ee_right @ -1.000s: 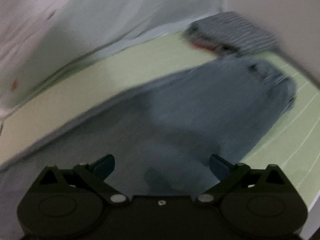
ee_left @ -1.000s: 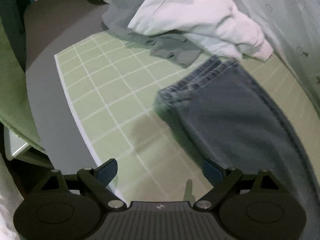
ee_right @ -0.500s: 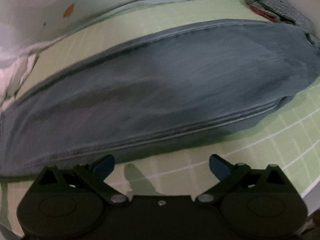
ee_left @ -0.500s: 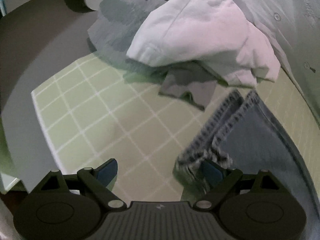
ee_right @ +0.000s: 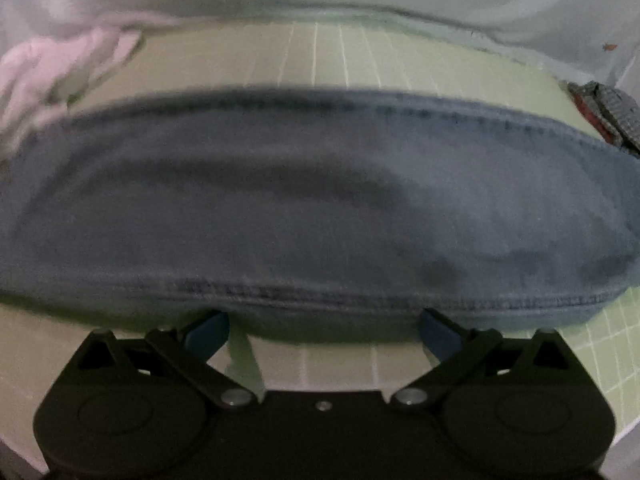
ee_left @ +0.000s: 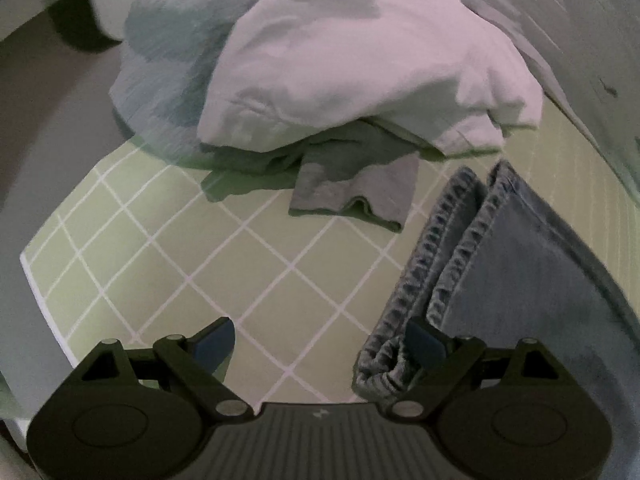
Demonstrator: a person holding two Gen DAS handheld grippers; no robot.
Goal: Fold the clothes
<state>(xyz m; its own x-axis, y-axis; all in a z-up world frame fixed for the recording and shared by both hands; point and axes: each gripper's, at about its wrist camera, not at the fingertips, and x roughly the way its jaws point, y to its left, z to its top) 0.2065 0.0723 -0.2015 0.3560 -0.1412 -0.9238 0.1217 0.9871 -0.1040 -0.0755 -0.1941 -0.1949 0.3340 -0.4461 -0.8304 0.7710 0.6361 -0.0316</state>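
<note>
Blue jeans (ee_right: 320,200) lie flat, folded lengthwise, on a green gridded mat (ee_right: 340,52). In the left wrist view their two hemmed leg ends (ee_left: 452,248) lie at the right. My left gripper (ee_left: 320,340) is open and low over the mat, its right fingertip (ee_left: 424,340) at the hem edge, nothing between the jaws. My right gripper (ee_right: 324,332) is open, right at the long near seam of the jeans, both tips at the fabric edge.
A heap of clothes lies beyond the hems: a white garment (ee_left: 360,60), a grey-blue one (ee_left: 168,60) and a grey sleeve (ee_left: 352,196). A checked folded garment (ee_right: 612,116) sits at the mat's far right. The mat's left edge (ee_left: 40,292) borders a grey surface.
Both grippers have moved in close to the jeans: the left toward the leg hems and clothes heap, the right down to the long near seam. Both stay open.
</note>
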